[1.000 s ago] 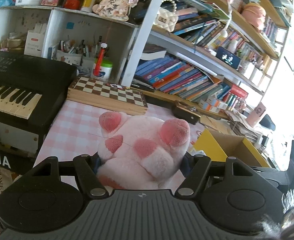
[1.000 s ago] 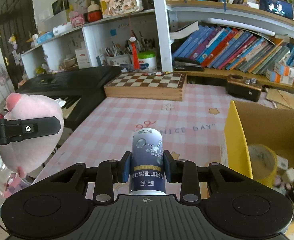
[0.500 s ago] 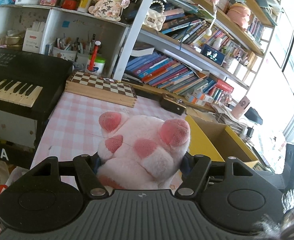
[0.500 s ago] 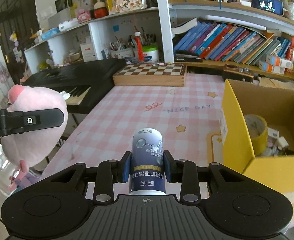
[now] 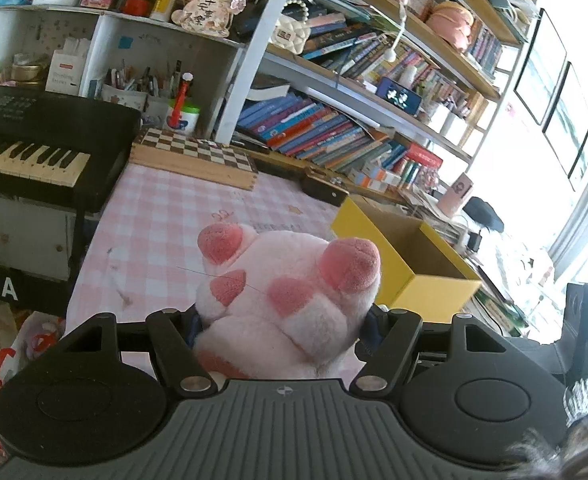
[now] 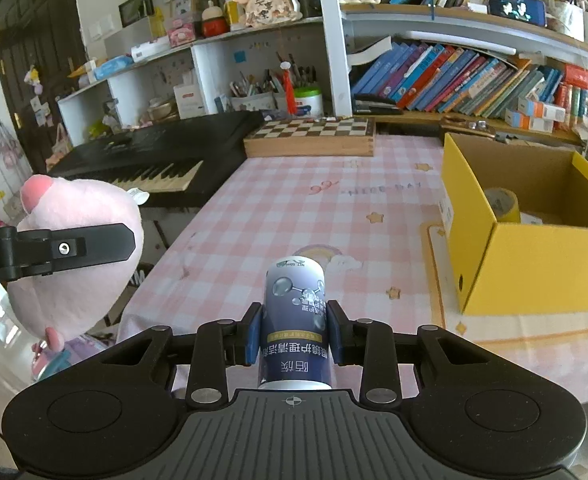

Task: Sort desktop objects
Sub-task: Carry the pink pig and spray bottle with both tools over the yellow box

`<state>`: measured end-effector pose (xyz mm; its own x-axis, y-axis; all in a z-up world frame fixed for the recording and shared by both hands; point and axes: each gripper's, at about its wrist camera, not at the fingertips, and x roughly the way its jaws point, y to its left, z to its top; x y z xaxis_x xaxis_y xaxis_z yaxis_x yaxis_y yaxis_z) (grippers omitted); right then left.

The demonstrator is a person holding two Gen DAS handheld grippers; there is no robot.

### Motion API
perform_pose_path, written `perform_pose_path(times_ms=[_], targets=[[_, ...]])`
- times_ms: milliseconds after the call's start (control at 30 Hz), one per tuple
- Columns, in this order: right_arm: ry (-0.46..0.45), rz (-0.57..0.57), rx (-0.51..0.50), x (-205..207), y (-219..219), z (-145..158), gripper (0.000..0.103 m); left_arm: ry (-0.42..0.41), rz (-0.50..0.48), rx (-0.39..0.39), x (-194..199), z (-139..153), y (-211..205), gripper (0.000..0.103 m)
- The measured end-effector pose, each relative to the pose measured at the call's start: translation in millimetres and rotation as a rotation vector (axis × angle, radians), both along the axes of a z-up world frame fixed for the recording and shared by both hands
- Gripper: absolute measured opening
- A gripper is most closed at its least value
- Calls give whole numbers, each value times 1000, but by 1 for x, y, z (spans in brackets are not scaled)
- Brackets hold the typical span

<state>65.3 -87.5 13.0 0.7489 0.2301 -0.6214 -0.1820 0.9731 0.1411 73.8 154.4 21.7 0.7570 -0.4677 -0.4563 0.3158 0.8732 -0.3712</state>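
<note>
A pink plush toy with darker pink pads fills the jaws of my left gripper, which is shut on it above the near edge of the pink checked table. The right wrist view shows the same plush toy at far left, a black finger across it. My right gripper is shut on a dark blue and white can held out over the table's near edge. A yellow cardboard box stands open at the right, with a tape roll and small items inside.
A wooden chessboard box lies at the back of the table. A black keyboard stands to the left. Shelves of books and pen holders run behind. The yellow box sits right of the plush toy in the left wrist view.
Both grippers have pulled back from the shelves with their loads still held. The table, chessboard and yellow box look farther off, and more of the box and near table edge shows.
</note>
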Motion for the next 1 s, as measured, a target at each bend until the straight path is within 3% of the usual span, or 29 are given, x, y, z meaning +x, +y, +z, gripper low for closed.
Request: perform_pose_path(times_ms=[433, 1000], targets=[[18, -53, 5, -47, 2, -3, 33, 14, -87, -3, -37, -6, -3, 67], [42, -176, 8, -83, -24, -7, 33, 53, -229, -12, -43, -15, -35, 67]])
